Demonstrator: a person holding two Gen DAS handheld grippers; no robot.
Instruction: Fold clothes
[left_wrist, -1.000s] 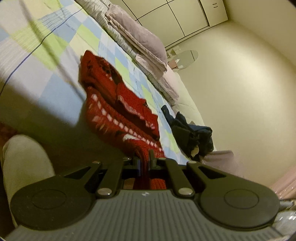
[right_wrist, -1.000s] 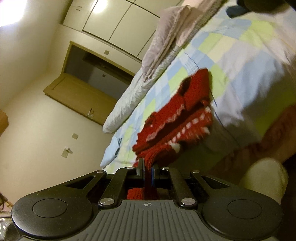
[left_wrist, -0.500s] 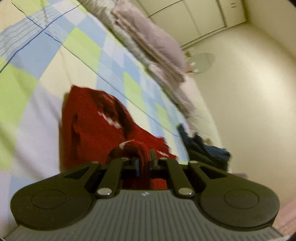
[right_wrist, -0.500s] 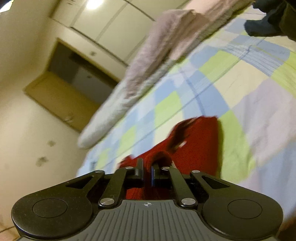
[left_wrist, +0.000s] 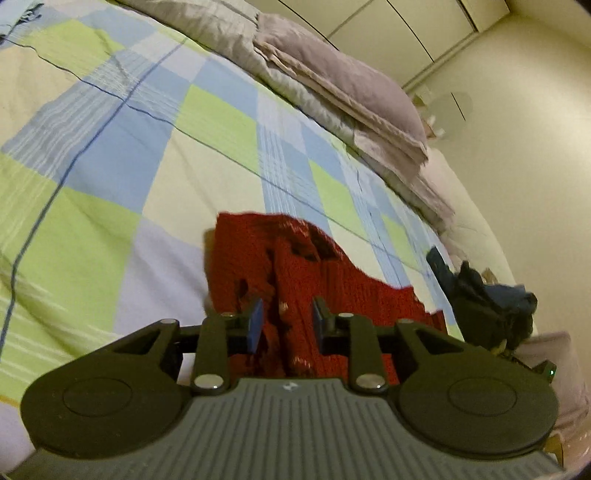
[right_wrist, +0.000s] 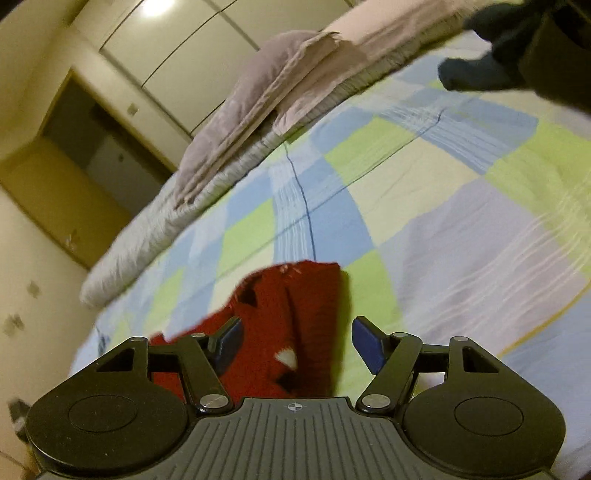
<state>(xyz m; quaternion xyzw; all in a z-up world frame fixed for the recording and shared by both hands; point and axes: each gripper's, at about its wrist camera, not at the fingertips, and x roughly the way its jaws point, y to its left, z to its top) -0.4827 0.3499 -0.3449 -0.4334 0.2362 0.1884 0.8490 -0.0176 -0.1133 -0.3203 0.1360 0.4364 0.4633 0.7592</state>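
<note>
Both the left gripper (left_wrist: 286, 325) and right gripper (right_wrist: 295, 343) hang open above a red knitted sweater (left_wrist: 295, 266) lying on a checked bedsheet (left_wrist: 129, 155).

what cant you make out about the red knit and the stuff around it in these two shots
- Red knit: in both wrist views its near edge is hidden behind the gripper body, so whether the fold is neat cannot be judged.
- Left gripper and right gripper: open; whether the fingers touch the fabric is unclear.
- Dark clothes: a crumpled pile; cut off by the top edge in the right view.
- Bedspread: motion blur smears its pattern.
</note>
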